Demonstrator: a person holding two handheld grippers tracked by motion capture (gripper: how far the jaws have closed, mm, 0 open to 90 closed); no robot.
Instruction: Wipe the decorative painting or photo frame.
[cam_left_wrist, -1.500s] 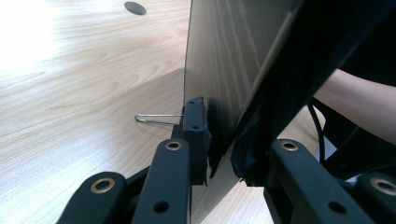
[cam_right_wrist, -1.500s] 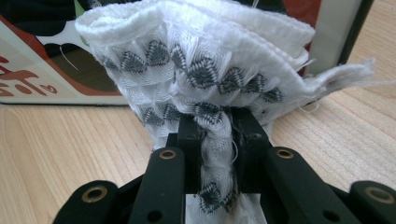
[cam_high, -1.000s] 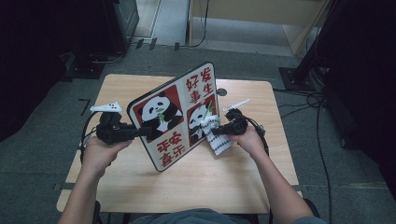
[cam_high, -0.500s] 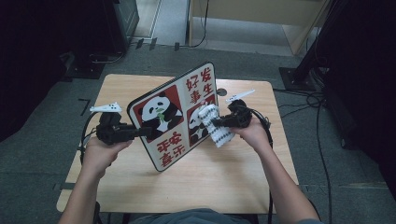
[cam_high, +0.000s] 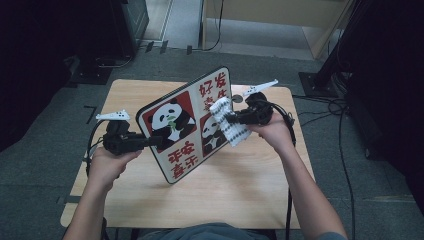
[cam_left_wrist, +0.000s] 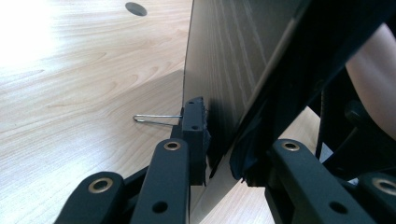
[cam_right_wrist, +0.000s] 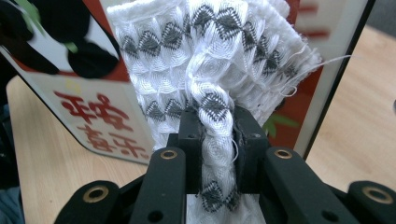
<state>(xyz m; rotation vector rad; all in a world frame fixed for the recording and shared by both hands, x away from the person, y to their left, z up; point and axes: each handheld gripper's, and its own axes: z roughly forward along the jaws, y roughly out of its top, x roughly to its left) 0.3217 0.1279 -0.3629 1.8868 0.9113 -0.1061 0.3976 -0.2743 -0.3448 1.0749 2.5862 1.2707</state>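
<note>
White cloth (cam_high: 229, 126) clamped in my R gripper (cam_high: 231, 119), against board (cam_high: 187, 125); L gripper (cam_high: 156, 142) grips board's edge.

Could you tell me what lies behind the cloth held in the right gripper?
Behind the cloth stands the panda board, its red panel and a panda showing around the cloth's edges. The printing directly behind the cloth is covered. The right gripper pinches the cloth.

right gripper (cam_high: 231, 119): moved up the board's face, now near upper edge
cloth (cam_high: 229, 127): went up w/ it, from lower panda panel to by the top red characters
board (cam_high: 186, 125): more of lower right panel uncovered
</note>
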